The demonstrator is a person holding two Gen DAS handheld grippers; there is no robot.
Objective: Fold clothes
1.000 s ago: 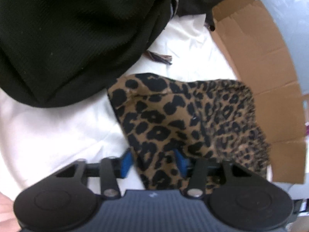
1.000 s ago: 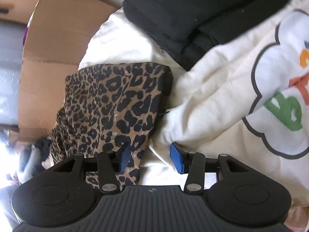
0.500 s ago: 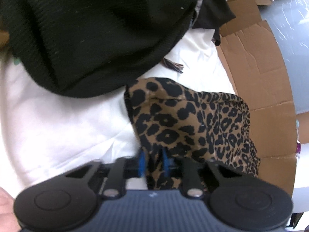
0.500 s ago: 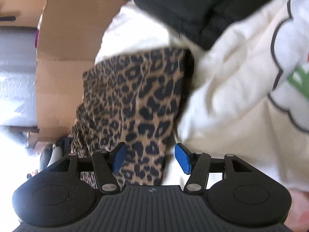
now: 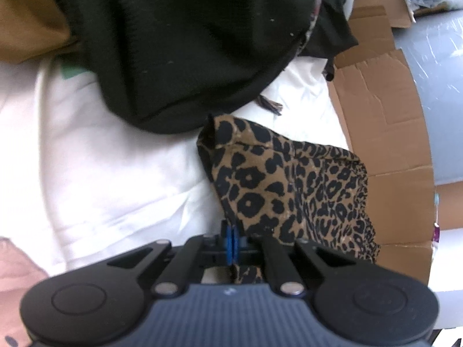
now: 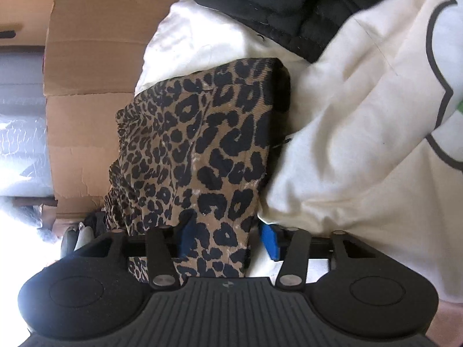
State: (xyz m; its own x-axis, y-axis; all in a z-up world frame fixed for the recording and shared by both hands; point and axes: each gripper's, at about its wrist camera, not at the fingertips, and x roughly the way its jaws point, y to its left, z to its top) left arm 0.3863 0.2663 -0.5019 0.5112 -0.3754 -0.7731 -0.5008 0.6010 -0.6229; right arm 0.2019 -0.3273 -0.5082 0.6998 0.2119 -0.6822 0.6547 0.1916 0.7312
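Left wrist view: the left gripper has its blue pads pressed together on the near edge of the leopard cloth, a strip of the print showing below the pads. Taking the cloth as landmark, it runs away from the fingers up and to the right, its far corner touching the black garment. White fabric lies under the cloth and to its left; cardboard stands just beyond its right side, and the cloth's right part droops toward it.

Right wrist view: the right gripper has its fingers spread either side of the cloth and is closing, the fabric between them but the pads not yet pressing on it as far as I can tell. From here the cloth's long axis runs straight ahead from the fingers, toward the black garment at its far end. The white fabric, with a printed outline, bulges against the cloth's right edge; cardboard is to its left.

Judgement: both hands sit at the cloth's near edge; the left already has it, so the next move turns on the right securing its own edge section before the cloth is lifted or spread along that forward axis
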